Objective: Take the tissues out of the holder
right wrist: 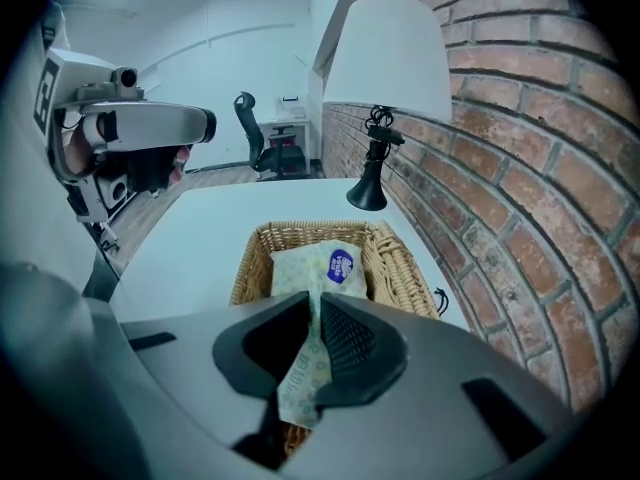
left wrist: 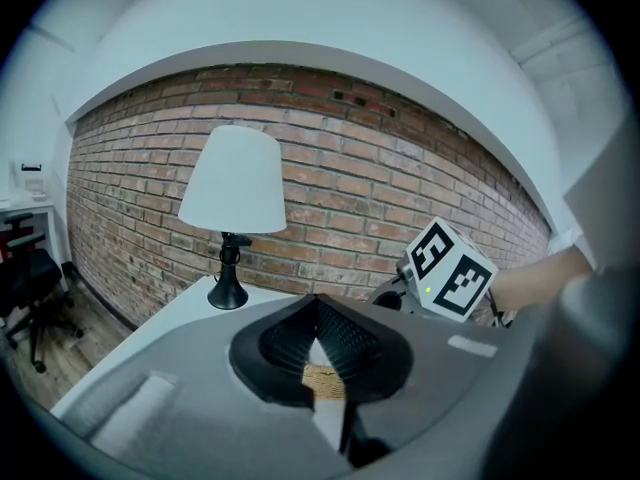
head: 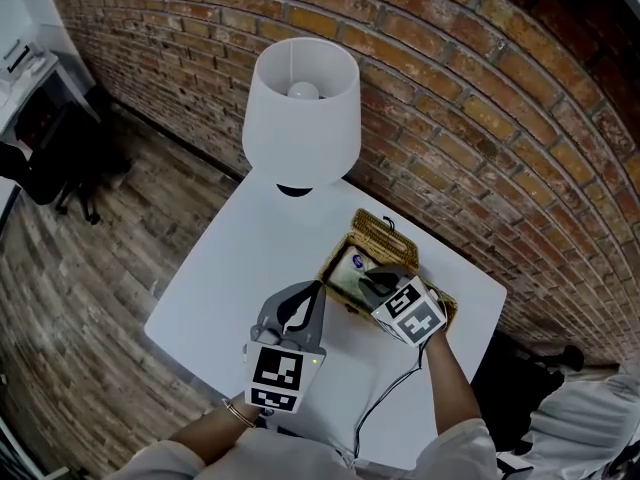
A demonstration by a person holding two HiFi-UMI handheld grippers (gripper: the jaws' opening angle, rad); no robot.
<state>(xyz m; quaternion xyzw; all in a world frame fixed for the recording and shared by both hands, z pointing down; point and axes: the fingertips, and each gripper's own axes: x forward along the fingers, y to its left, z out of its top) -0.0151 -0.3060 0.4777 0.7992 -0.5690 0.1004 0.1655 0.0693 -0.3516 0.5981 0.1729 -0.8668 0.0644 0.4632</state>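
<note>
left tool (left wrist: 317, 306) held near level, jaws together, right tool (right wrist: 313, 303) angled down, pinching tissue pack (right wrist: 322, 264)

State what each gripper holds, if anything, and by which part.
Right gripper pinches the tissue pack by its near end; left gripper holds nothing.

Your white table (head: 240, 258) stands against the brick wall (head: 480, 98). A lamp (head: 301, 108) with a white shade and black base sits at the table's far edge, near the wall. To your left, a black chair (head: 45, 173) stands on the wood floor (head: 80, 268).
</note>
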